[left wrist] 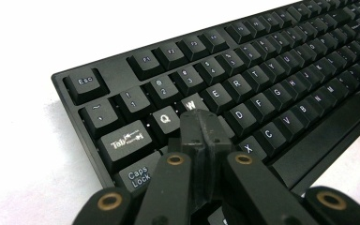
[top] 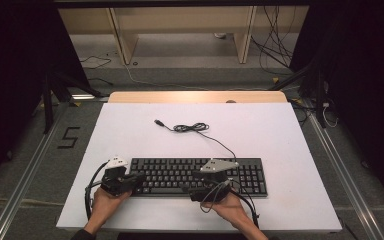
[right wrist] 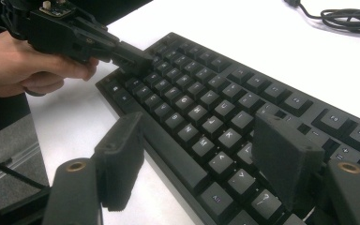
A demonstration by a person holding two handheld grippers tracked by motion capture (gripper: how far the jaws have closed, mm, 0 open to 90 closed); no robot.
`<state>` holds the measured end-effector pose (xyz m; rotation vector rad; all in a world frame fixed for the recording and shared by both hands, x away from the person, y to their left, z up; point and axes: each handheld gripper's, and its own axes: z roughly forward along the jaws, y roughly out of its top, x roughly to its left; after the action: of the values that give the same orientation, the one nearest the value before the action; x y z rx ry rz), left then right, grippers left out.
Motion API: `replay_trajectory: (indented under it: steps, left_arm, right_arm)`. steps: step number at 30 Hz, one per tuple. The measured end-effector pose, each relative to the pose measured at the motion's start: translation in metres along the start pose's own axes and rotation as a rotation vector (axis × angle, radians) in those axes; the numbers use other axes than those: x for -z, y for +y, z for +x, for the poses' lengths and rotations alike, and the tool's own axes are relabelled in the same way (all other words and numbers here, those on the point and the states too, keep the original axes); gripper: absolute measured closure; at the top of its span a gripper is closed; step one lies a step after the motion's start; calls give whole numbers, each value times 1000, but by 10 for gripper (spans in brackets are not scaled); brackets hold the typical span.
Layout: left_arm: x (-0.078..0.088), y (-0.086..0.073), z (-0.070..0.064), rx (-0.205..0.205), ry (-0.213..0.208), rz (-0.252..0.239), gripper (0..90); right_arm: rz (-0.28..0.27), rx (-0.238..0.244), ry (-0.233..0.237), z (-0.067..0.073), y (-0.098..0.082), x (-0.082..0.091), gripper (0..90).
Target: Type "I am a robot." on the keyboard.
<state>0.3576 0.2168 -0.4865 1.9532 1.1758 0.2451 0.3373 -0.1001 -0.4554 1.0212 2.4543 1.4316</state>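
A black keyboard (top: 247, 176) lies near the front edge of the white table (top: 260, 135). My left gripper (top: 139, 180) is at its left end, held in a hand. In the left gripper view the keyboard (left wrist: 281, 89) runs off to the right, and the left gripper (left wrist: 198, 119) has its jaws shut together, tips resting by the W key with nothing between them. My right gripper (top: 196, 185) hovers over the keyboard's front middle. In the right gripper view it (right wrist: 201, 159) stands wide open over the lower key rows (right wrist: 206, 101); farther off is the left gripper (right wrist: 138, 61).
The keyboard's cable (top: 191, 128) lies coiled on the table behind it, with the USB plug (top: 157, 121) loose at the far left of the coil. A wooden strip (top: 195, 97) borders the table's back edge. Metal rails run along both sides.
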Motion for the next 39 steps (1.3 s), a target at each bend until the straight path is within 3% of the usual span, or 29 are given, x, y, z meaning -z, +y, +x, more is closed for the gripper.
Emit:
replay_trajectory:
  steps: [13, 21, 26, 31, 33, 37, 39]
  left_arm:
    - [9, 3, -1, -2, -14, -41, 837]
    - [16, 2, -6, -5, -53, -70, 691]
    - [20, 1, -8, -10, -82, -98, 526]
    - [24, 1, -9, -3, -104, -129, 449]
    - [26, 1, -9, -4, -109, -142, 418]
    - [27, 0, -10, -7, -115, -157, 391]
    - [28, 0, -10, -4, -119, -160, 375]
  right_arm:
    - [-9, -4, -3, 0, 1, 0, 352]
    - [-11, -4, -7, -1, 1, -2, 350]
    - [-8, -9, -15, -2, 3, -5, 370]
    - [-3, -15, -23, -3, 4, -7, 453]
    - [6, -18, -28, -4, 5, -10, 536]
    - [14, -22, -30, -5, 5, -12, 597]
    - [18, -14, -30, -5, 5, -15, 673]
